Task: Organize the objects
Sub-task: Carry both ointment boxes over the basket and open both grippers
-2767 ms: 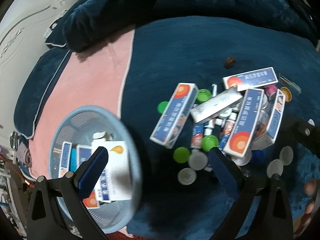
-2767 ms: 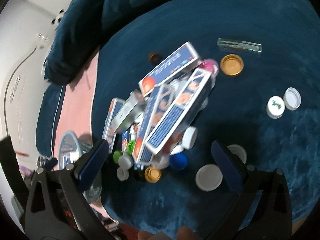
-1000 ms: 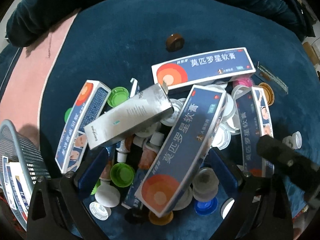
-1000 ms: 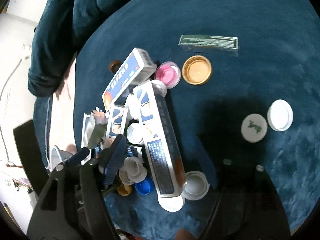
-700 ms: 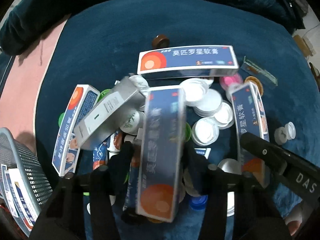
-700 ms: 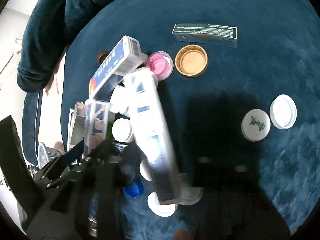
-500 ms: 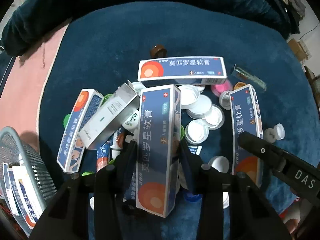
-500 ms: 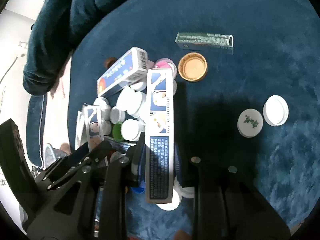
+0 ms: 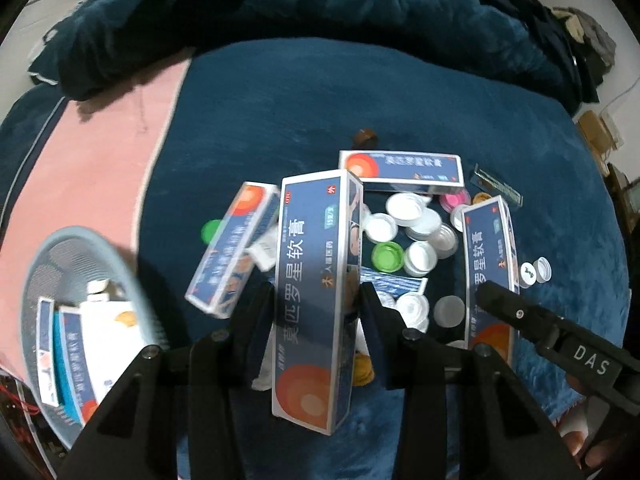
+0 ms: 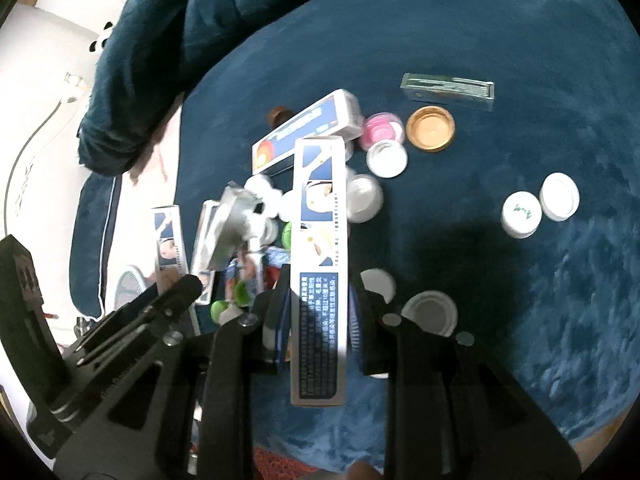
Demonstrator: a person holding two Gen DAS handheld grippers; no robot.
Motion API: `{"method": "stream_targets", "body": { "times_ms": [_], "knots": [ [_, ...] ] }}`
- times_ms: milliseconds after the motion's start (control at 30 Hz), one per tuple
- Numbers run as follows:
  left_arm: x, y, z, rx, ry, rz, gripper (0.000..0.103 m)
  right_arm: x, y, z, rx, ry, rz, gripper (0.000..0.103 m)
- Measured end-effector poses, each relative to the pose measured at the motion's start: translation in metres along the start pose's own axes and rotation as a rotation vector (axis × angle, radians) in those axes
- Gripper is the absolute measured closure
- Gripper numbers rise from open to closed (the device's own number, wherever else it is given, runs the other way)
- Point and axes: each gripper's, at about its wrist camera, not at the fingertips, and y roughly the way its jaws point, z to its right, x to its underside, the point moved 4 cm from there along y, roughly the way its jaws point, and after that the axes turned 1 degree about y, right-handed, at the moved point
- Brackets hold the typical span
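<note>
My left gripper (image 9: pixel 316 320) is shut on a long blue ointment box (image 9: pixel 312 264) with an orange disc, held clear above the pile. To its left a light blue mesh basket (image 9: pixel 76 234) holds several similar boxes. My right gripper (image 10: pixel 320 312) is shut on a second blue and white box (image 10: pixel 320 220), also raised. In the left wrist view that second box (image 9: pixel 488 248) shows with one black finger (image 9: pixel 520 314) of the right gripper across it. Two more boxes (image 9: pixel 400 168) (image 9: pixel 236 248) lie on the dark blue blanket among white caps (image 9: pixel 416 220) and a green cap (image 9: pixel 386 256).
A gold cap (image 10: pixel 430 128), a pink cap (image 10: pixel 380 128), a flat green pack (image 10: pixel 448 90) and two white caps (image 10: pixel 540 204) lie apart to the right. A silver box (image 10: pixel 228 232) is in the pile. A pink stripe (image 9: pixel 92 168) and a rumpled quilt (image 9: pixel 320 20) border the area.
Both grippers went from open to shut, each on a blue box, and lifted it off the pile. The left one has swung toward the basket, which shows more fully now.
</note>
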Motion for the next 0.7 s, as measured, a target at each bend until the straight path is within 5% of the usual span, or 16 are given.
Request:
{"method": "stream_targets", "body": {
  "times_ms": [700],
  "knots": [
    [0.059, -0.066, -0.198, -0.143, -0.309, 0.066, 0.059, 0.07, 0.037, -0.144, -0.127, -0.229, -0.093, 0.078]
  ]
}}
